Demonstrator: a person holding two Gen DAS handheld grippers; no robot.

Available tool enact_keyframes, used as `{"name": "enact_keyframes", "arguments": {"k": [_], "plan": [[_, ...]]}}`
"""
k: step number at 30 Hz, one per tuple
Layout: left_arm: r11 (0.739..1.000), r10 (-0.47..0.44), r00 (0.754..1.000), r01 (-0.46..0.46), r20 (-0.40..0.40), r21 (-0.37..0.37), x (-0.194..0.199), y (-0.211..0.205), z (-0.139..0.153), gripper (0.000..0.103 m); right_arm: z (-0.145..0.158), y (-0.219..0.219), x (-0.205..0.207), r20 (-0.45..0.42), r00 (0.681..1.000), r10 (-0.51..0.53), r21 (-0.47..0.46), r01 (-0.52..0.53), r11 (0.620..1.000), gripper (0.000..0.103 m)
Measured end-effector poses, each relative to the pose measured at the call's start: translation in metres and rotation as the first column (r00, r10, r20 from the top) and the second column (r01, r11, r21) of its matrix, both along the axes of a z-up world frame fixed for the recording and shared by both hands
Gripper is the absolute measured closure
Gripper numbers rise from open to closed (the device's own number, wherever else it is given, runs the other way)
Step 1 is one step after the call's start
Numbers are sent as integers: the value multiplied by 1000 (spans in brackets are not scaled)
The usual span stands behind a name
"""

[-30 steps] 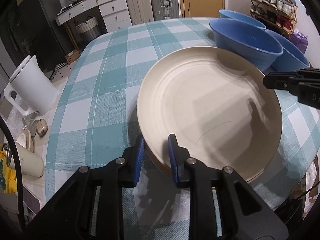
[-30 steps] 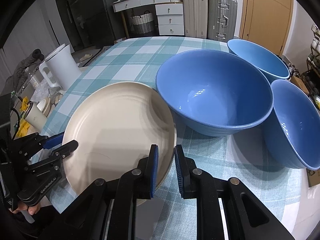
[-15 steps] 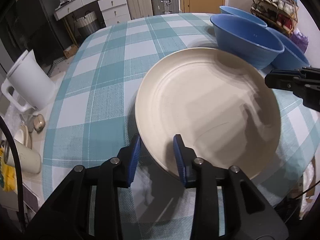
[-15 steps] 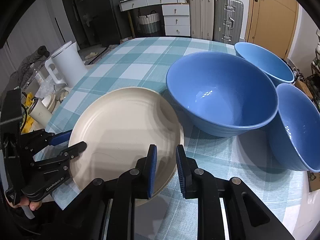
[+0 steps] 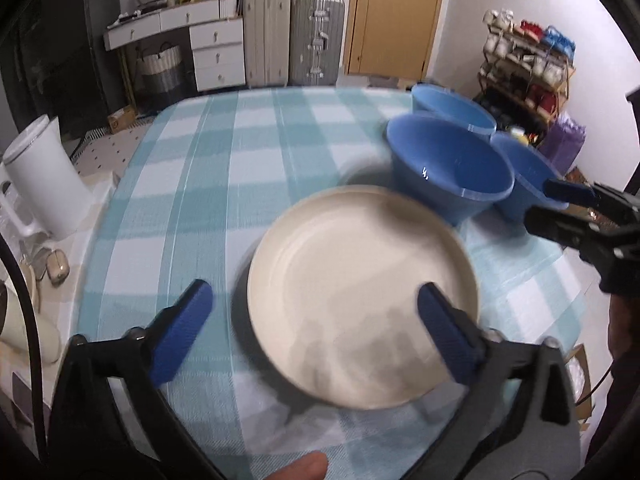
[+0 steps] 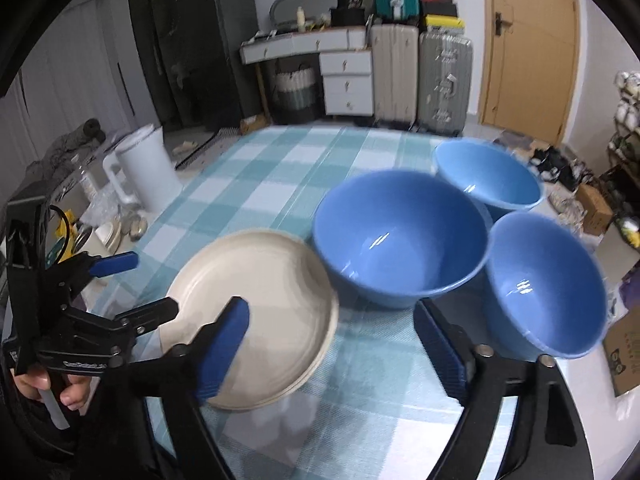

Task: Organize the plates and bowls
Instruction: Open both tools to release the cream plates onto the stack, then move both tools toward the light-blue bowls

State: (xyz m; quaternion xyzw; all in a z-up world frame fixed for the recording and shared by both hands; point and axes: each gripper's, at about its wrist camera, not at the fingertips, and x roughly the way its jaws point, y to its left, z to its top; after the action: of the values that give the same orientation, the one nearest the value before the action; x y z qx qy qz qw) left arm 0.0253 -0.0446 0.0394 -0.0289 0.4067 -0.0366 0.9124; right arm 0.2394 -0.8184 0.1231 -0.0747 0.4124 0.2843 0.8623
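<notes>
Lettering on the left claw [image 6: 132,284] blurs unreadably; both claws, right claw [image 6: 332,344] included, are opening, gripping nothing.

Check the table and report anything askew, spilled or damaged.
Nothing stands out. The cream plates sit stacked flat on the checked tablecloth, and the three blue bowls stand upright beside them. No spill or chip is visible, though the frames are blurred.
</notes>
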Motion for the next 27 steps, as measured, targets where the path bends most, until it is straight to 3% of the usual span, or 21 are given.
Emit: {"name": "enact_keyframes", "arguments": {"k": [5, 15, 27], "plan": [[999, -43, 998, 44, 49, -25, 12, -13, 28, 1, 27, -19, 0, 64, 997, -46, 4, 46, 999, 2], [997, -72, 991, 75, 114, -20, 46, -37, 71, 1, 69, -58, 19, 125, 984, -128, 8, 128, 992, 1], [992, -121, 983, 124, 137, -13, 87, -74, 107, 1, 90, -85, 51, 129, 976, -174, 14, 174, 985, 1]]}}
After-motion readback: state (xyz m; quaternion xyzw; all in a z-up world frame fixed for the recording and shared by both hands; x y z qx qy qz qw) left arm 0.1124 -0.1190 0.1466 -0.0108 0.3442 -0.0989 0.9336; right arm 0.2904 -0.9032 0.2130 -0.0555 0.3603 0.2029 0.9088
